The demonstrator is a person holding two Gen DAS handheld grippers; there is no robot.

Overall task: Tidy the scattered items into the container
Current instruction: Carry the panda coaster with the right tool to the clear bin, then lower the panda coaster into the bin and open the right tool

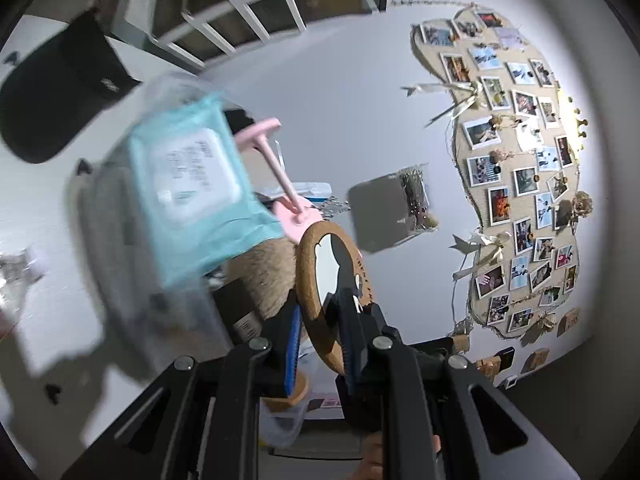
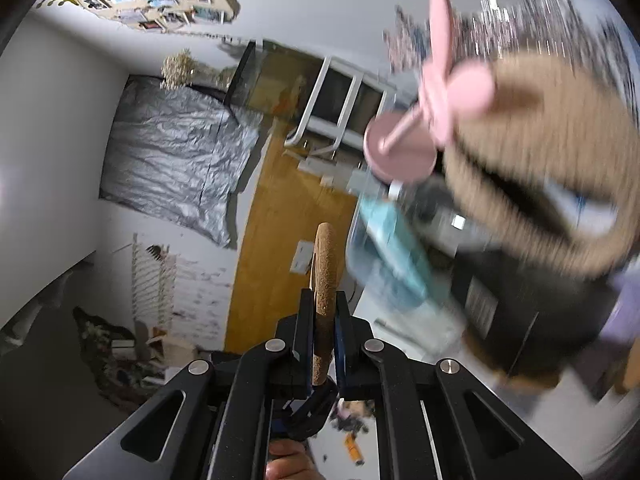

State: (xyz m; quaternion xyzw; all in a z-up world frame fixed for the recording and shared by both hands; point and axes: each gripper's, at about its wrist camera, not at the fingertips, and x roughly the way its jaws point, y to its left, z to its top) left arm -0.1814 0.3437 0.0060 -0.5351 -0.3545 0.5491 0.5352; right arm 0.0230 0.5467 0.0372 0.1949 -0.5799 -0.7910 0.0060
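In the left wrist view, my left gripper (image 1: 320, 316) is shut on a cork-rimmed oval disc (image 1: 332, 272) with a white centre. Just left of it, blurred, stands a clear container (image 1: 120, 280) holding a pale blue wipes pack (image 1: 192, 176). A pink stand (image 1: 280, 172) and a tan furry item (image 1: 268, 276) sit behind the pack. In the right wrist view, my right gripper (image 2: 324, 298) is shut on a cork disc (image 2: 325, 256) seen edge-on. The clear container (image 2: 368, 248), wipes pack (image 2: 404, 256), pink stand (image 2: 400, 152) and tan furry item (image 2: 540, 140) lie ahead to the right, blurred.
A black cap (image 1: 52, 92) lies on the white table (image 1: 48, 280) at far left. A photo collage (image 1: 520, 160) covers the wall. A grey bed cover (image 2: 172, 160) and wooden floor (image 2: 272, 240) are beyond. A hand (image 2: 288, 464) holds the right gripper.
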